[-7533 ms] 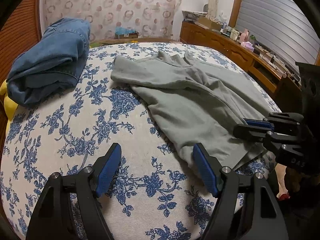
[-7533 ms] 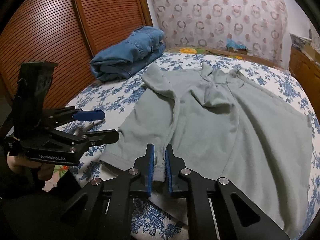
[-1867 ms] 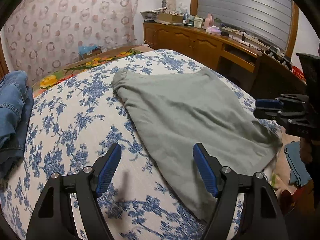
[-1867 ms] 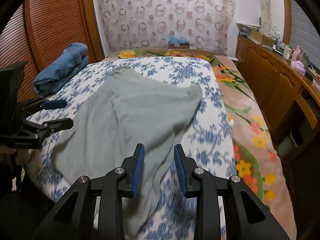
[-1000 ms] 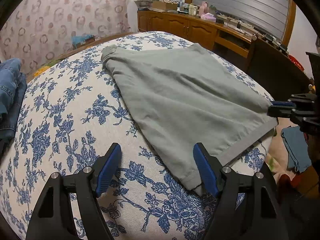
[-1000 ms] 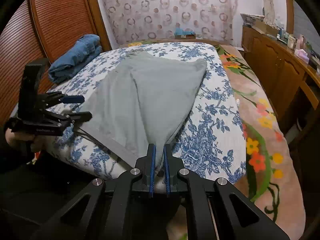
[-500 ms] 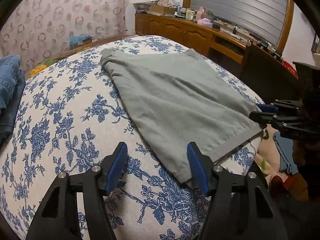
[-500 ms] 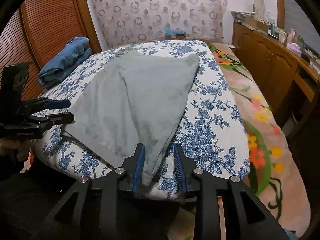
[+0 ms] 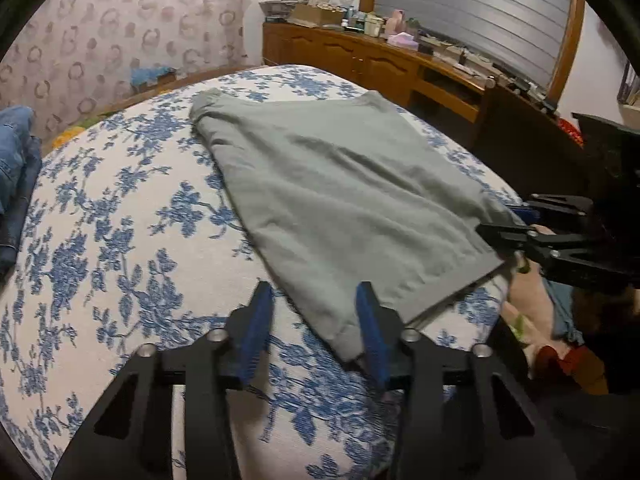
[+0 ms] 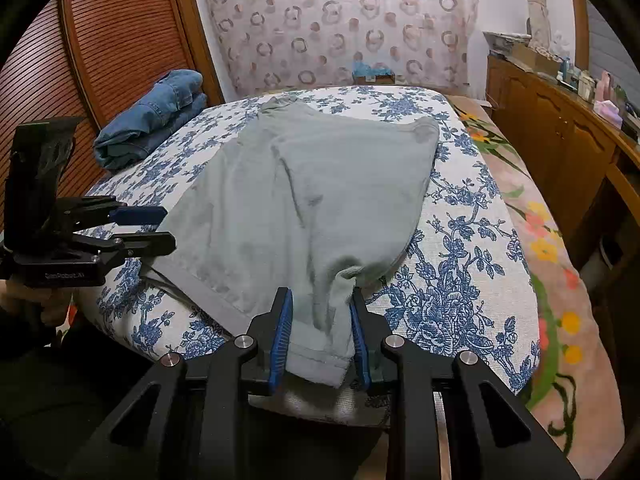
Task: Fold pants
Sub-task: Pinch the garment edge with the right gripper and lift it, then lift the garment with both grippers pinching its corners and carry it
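The grey pants (image 9: 340,192) lie folded lengthwise on the floral bed, also seen in the right wrist view (image 10: 320,192). My left gripper (image 9: 316,328) is open around the near hem corner, which lies between its blue pads. It also shows at the left of the right wrist view (image 10: 160,228). My right gripper (image 10: 320,336) is open, its pads either side of the other hem corner at the bed's edge. It shows at the right of the left wrist view (image 9: 504,224).
Folded blue jeans (image 10: 156,112) lie at the bed's far left by the wooden closet (image 10: 100,40). A wooden dresser (image 10: 560,128) with clutter runs along the right. A floral blanket (image 10: 552,280) drapes the bed's right side.
The right gripper let go of the hem corner and now stands open around it. The left gripper narrowed and moved in around the near hem corner.
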A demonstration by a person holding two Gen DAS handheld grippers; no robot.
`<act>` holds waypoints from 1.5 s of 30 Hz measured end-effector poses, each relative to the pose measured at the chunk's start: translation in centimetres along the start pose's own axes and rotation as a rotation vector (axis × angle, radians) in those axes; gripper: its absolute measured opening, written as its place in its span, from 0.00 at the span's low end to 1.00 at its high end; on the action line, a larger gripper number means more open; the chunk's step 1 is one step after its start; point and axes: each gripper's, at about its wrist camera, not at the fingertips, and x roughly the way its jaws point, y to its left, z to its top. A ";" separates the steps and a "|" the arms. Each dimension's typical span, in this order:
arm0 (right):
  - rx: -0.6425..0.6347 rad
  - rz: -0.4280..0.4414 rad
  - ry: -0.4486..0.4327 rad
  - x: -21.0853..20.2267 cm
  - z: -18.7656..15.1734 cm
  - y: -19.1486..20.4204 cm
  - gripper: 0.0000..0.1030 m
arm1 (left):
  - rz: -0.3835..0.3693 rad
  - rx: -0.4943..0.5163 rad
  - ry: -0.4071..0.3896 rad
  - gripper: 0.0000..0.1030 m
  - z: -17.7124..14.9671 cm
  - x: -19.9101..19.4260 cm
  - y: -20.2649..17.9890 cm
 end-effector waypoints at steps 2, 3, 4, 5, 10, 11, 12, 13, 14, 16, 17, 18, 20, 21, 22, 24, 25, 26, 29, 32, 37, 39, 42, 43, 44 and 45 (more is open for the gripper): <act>0.001 -0.002 0.000 0.0 0.0 -0.1 0.25 | -0.020 -0.013 0.005 0.35 -0.2 -0.1 0.0; 0.000 -0.002 0.000 0.0 0.1 0.0 0.25 | -0.029 -0.020 0.008 0.35 -0.3 -0.2 0.1; -0.001 -0.001 -0.001 0.0 0.1 0.1 0.25 | -0.036 -0.029 0.010 0.35 -0.4 -0.4 0.2; -0.001 -0.001 -0.003 0.0 0.0 0.0 0.24 | -0.047 -0.041 0.012 0.35 -0.6 -0.5 0.2; 0.008 0.012 -0.010 0.1 0.0 0.1 0.21 | -0.049 -0.044 0.010 0.35 -0.9 -0.6 -0.2; 0.009 0.013 -0.011 0.1 0.0 0.2 0.21 | -0.051 -0.047 0.009 0.35 -0.9 -0.6 -0.2; 0.010 0.013 -0.011 0.1 0.0 0.2 0.21 | -0.052 -0.052 0.007 0.35 -0.8 -0.5 -0.2; 0.012 0.013 -0.012 0.2 0.0 0.2 0.21 | -0.050 -0.053 0.005 0.35 -0.7 -0.4 -0.2; 0.013 0.014 -0.013 0.2 0.0 0.3 0.21 | -0.040 -0.044 0.002 0.35 -0.6 -0.2 -0.4; 0.016 0.019 -0.014 0.3 0.0 0.3 0.19 | -0.027 -0.027 0.000 0.35 -0.5 -0.1 -0.7; 0.019 0.021 -0.013 0.3 -0.1 0.3 0.16 | -0.022 -0.023 -0.002 0.35 -0.5 -0.1 -0.7; 0.021 0.024 -0.012 0.3 -0.1 0.3 0.15 | -0.027 -0.023 -0.004 0.27 -0.4 -0.1 -0.6; 0.036 0.032 -0.013 0.4 0.0 0.2 0.09 | -0.038 -0.047 -0.006 0.13 -0.4 0.0 -0.2; 0.044 0.037 -0.014 0.5 -0.1 0.2 0.09 | -0.043 -0.053 -0.006 0.08 -0.4 0.0 0.0; 0.048 0.045 -0.016 0.5 -0.1 0.2 0.08 | -0.055 -0.060 -0.008 0.07 -0.4 -0.1 0.1; 0.050 0.057 -0.012 0.7 0.1 0.2 0.08 | -0.059 -0.066 -0.018 0.05 -0.3 -0.4 0.2; 0.049 0.058 -0.011 0.6 0.3 0.2 0.08 | -0.057 -0.061 -0.026 0.05 -0.1 -0.6 0.1; 0.051 0.066 -0.021 0.4 0.5 0.1 0.08 | -0.056 -0.058 -0.036 0.05 0.1 -0.9 0.0; 0.038 0.084 -0.061 -0.6 1.7 0.2 0.08 | -0.056 -0.046 -0.091 0.05 1.3 -2.7 -0.2; 0.010 0.081 -0.112 -1.8 3.4 0.5 0.08 | -0.056 -0.044 -0.143 0.04 2.8 -4.4 0.0; -0.065 0.074 -0.205 -4.5 6.4 1.4 0.08 | -0.049 -0.042 -0.244 0.04 5.3 -8.4 0.7; -0.089 0.084 -0.242 -5.9 7.4 1.7 0.08 | -0.036 -0.038 -0.285 0.04 6.3 -10.0 1.0; -0.124 0.080 -0.296 -7.5 9.1 2.7 0.08 | -0.013 -0.030 -0.331 0.04 7.3 -11.9 1.3; -0.138 0.083 -0.311 -8.1 9.5 3.2 0.08 | -0.004 -0.025 -0.348 0.04 7.7 -12.7 1.5; -0.149 0.083 -0.324 -8.5 9.8 3.5 0.08 | 0.003 -0.025 -0.365 0.04 8.0 -13.3 1.7; -0.164 0.081 -0.337 -8.9 10.4 4.0 0.08 | 0.005 -0.025 -0.378 0.04 8.2 -13.9 1.8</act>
